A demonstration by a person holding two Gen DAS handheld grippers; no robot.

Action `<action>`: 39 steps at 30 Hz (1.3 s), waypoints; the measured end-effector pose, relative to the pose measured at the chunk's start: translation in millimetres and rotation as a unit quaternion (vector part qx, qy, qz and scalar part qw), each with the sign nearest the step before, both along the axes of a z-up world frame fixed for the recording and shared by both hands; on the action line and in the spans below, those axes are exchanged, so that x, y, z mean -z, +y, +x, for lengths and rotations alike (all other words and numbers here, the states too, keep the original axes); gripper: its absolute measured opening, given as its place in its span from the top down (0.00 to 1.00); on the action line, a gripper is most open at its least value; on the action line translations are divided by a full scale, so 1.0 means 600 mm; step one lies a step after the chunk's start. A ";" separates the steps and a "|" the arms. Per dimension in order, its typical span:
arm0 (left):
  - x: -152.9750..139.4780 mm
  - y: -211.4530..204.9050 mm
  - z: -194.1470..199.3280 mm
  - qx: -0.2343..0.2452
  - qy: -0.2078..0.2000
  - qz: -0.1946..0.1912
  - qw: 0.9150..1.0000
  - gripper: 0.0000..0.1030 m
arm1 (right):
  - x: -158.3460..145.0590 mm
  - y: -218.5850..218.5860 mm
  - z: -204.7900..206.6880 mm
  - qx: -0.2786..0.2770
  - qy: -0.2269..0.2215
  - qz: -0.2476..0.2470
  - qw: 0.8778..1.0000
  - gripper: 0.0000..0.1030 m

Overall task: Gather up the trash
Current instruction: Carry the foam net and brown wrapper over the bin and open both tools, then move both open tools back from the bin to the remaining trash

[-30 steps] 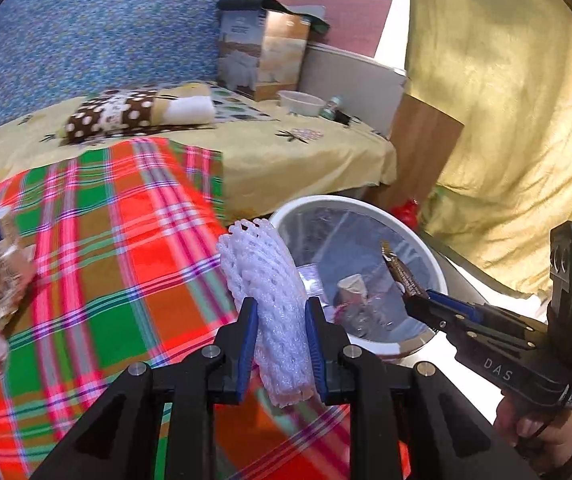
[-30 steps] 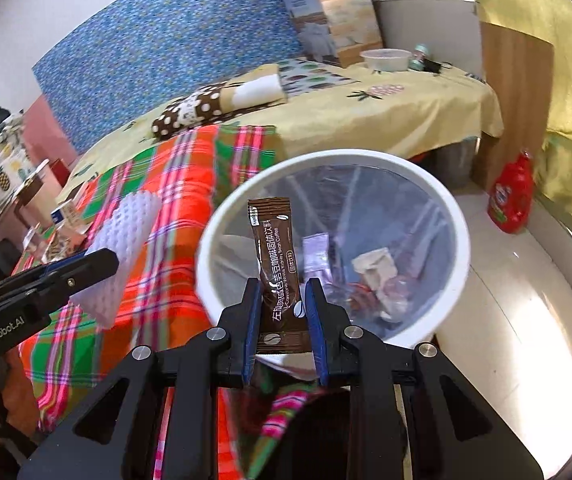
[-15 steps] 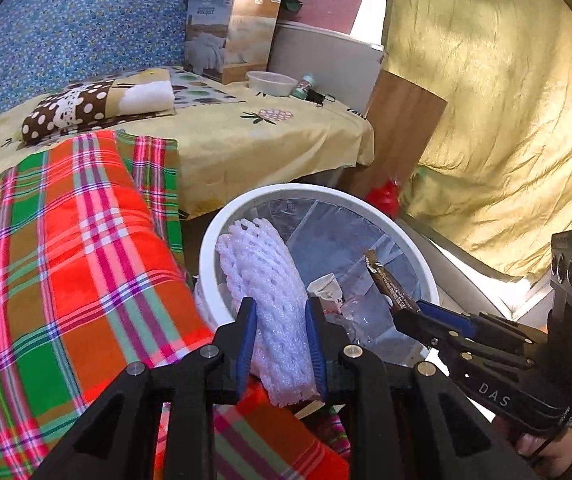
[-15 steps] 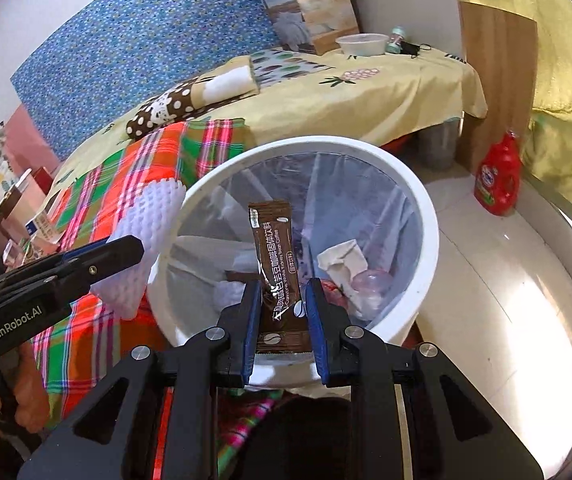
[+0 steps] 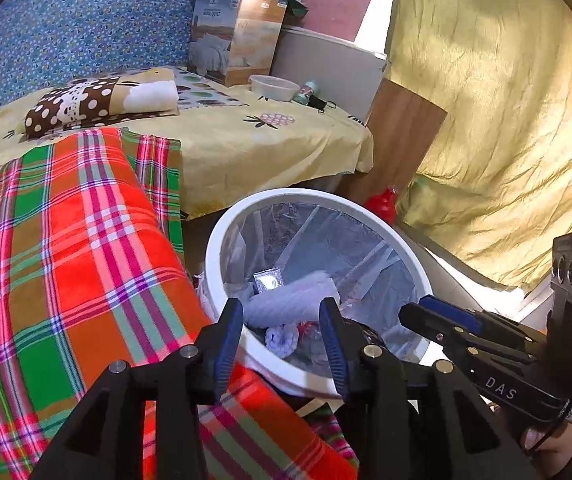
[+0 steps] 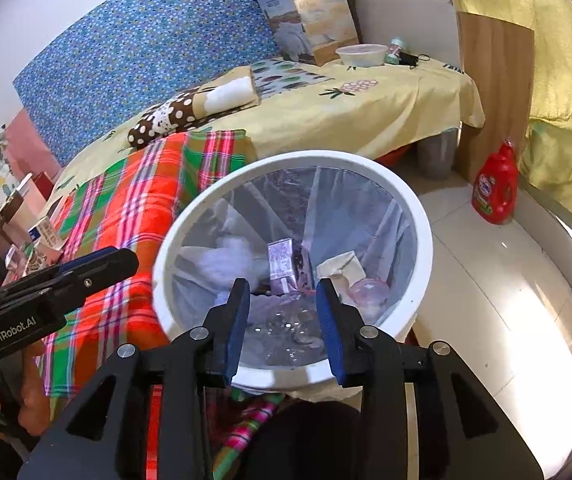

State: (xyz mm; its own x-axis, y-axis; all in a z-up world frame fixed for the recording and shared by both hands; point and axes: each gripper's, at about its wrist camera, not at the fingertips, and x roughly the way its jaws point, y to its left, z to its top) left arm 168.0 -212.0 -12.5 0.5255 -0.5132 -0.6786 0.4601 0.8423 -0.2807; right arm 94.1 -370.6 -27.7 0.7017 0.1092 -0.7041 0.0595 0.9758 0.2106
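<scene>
Left wrist view: the left hand-held gripper (image 5: 281, 334) has just been opening, nothing between its jaws; the white foam net (image 5: 290, 306) lies inside the white bin (image 5: 221, 240). The right hand-held gripper (image 6: 283, 322) hangs released too, over the bin, empty.

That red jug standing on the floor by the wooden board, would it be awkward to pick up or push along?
The red jug looks like rigid moulded plastic, so it probably won't flop. Standing upright and taller than wide, it might tip if pushed near the top. The floor tiles look glossy, so it would likely slide. How full it is cannot be told.
</scene>
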 end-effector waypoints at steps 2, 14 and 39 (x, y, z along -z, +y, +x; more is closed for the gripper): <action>-0.004 0.012 -0.010 -0.006 -0.002 -0.001 1.000 0.62 | -0.004 0.006 -0.002 -0.005 -0.003 0.000 1.000 0.64; -0.022 0.096 -0.061 -0.054 -0.009 -0.010 0.998 0.62 | -0.026 0.069 -0.020 -0.066 -0.030 0.006 0.997 0.64; -0.017 0.270 -0.131 -0.173 -0.017 0.021 0.984 0.62 | -0.028 0.205 -0.016 -0.159 -0.011 0.014 0.987 0.64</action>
